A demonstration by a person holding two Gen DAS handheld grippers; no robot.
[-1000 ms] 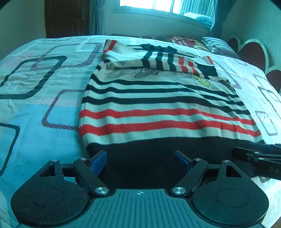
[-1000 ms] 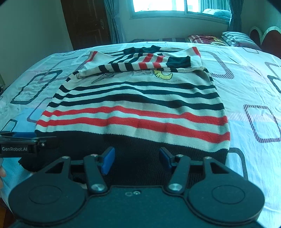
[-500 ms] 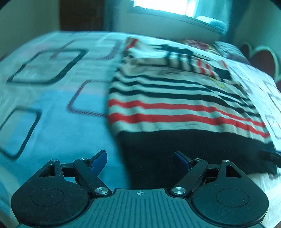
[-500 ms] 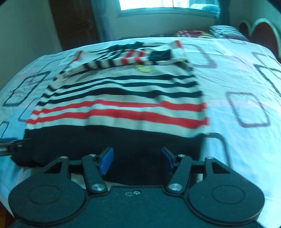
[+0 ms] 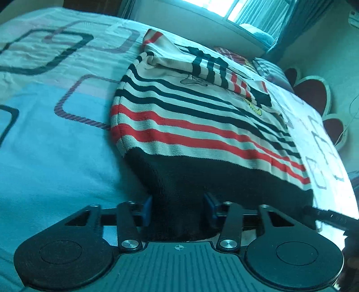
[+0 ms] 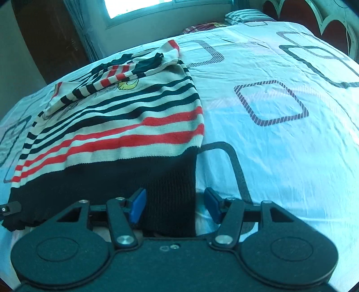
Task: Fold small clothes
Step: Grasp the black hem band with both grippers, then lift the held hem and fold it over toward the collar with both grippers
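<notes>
1. On the bed, from the left wrist view:
   - Shows a small knitted sweater point(image 5: 190, 125) lying flat on the pale blue bed sheet point(image 5: 56, 157), hem nearest the camera, neck end towards the pillows point(image 5: 269, 67) and headboard point(image 5: 314, 94).
   - Looks cream with thin navy stripes over the chest, then two broad red stripes, then a solid black band down to the hem.
   - Has a striped sleeve point(image 5: 213, 69) folded across the chest, partly covering a cartoon print.
   - Puts the left gripper point(image 5: 178, 210) at the sweater's near left corner, jaws just closing and now half spread, with the black hem band filling the gap from pad to pad; no firm pinch evident.

2. Over the same bed, from the right wrist view:
   - Shows the sweater left of centre, its right side edge running straight up the sheet, bare patterned sheet to the right.
   - Repeats the same colours: black hem band, red stripes, navy stripes, with a yellow patch of the cartoon print point(image 6: 129, 85) peeking below the folded sleeve.
   - Puts the right gripper point(image 6: 175, 206) at the near right corner, jaws just closing and half spread; the black hem sits against the left pad, with a strip of sheet visible before the right pad, so not clamped.
   - Catches a bright window point(image 6: 139, 6) beyond the bed.
</notes>
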